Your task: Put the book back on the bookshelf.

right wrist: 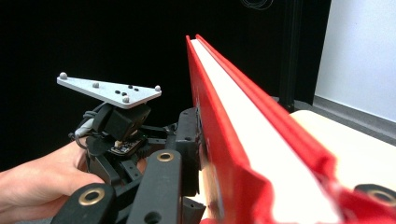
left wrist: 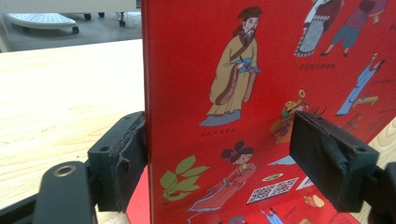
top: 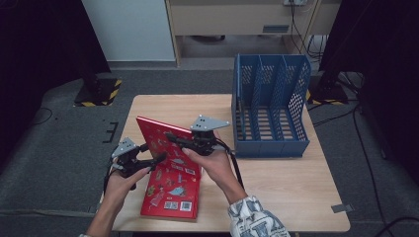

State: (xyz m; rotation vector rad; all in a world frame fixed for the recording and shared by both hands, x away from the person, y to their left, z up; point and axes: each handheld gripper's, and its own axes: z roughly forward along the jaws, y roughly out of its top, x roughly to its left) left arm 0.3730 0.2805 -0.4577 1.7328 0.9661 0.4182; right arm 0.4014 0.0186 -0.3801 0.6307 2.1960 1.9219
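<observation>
you have two red picture books here. one lies flat (top: pixel 170 195) near the front edge of the wooden table (top: pixel 276 187), its cover of cartoon figures and qr codes facing up. the other red book (top: pixel 165 140) stands tilted on its lower edge, which rests on the flat one, with both grippers on it.

your right gripper (top: pixel 190 140) comes in from the right and clamps the standing book at its upper edge. in the right gripper view the jaws are closed on the book (right wrist: pixel 261 135), the white page block running away between the two red covers, so this hand carries the hold and keeps the book from tipping.

your left gripper (top: pixel 148 160) meets the book's left side lower down. in the left gripper view one pad (left wrist: pixel 128 158) sits against the cover's edge (left wrist: pixel 196 93) while the other pad (left wrist: pixel 329 158) stands off in front of the printed cover, apart from it. so those jaws straddle the edge without pinching; this hand steadies rather than grips.

the blue file rack (top: pixel 269 106) stands at the far right of the table, well apart from the books, its three slots open toward you. standing the book upright looks like preparation for sliding it into one of those slots. the risk i judge is the lower edge skidding on the glossy cover beneath while only one gripper truly holds.
</observation>
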